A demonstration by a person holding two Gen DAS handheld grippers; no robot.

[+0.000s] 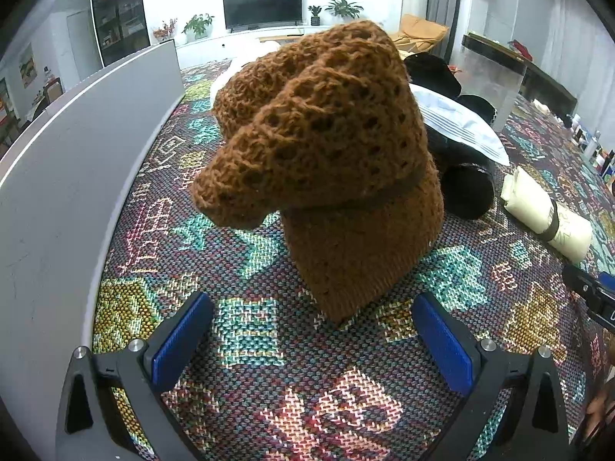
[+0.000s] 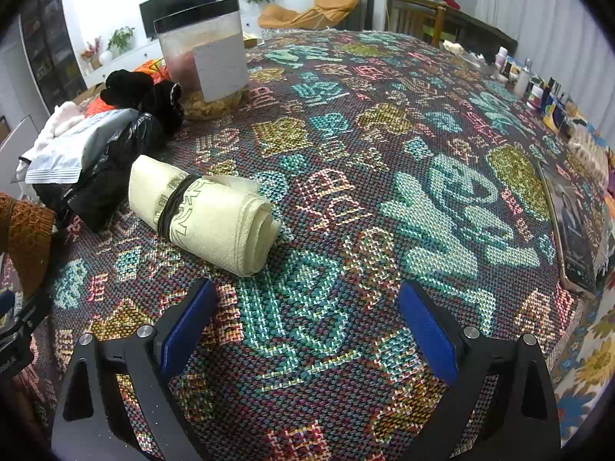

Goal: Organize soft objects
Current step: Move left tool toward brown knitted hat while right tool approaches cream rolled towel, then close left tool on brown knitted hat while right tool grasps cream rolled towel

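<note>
A brown knitted piece (image 1: 330, 153), bound by a dark band, stands bunched on the patterned cloth just ahead of my left gripper (image 1: 311, 330), which is open with nothing between its blue pads. Its edge shows at the far left of the right wrist view as brown knit (image 2: 27, 230). A cream rolled cloth (image 2: 207, 219) with a black band lies just ahead and left of my right gripper (image 2: 307, 319), also open and holding nothing. The same cream roll (image 1: 546, 211) appears at the right in the left wrist view.
A pile of black fabric (image 2: 103, 176) with a white striped bag (image 2: 65, 153) lies behind the roll. A clear plastic bin (image 2: 203, 57) stands further back. A grey panel (image 1: 77, 161) borders the table's left side. Bottles (image 2: 530, 84) and a magazine (image 2: 572, 223) line the right edge.
</note>
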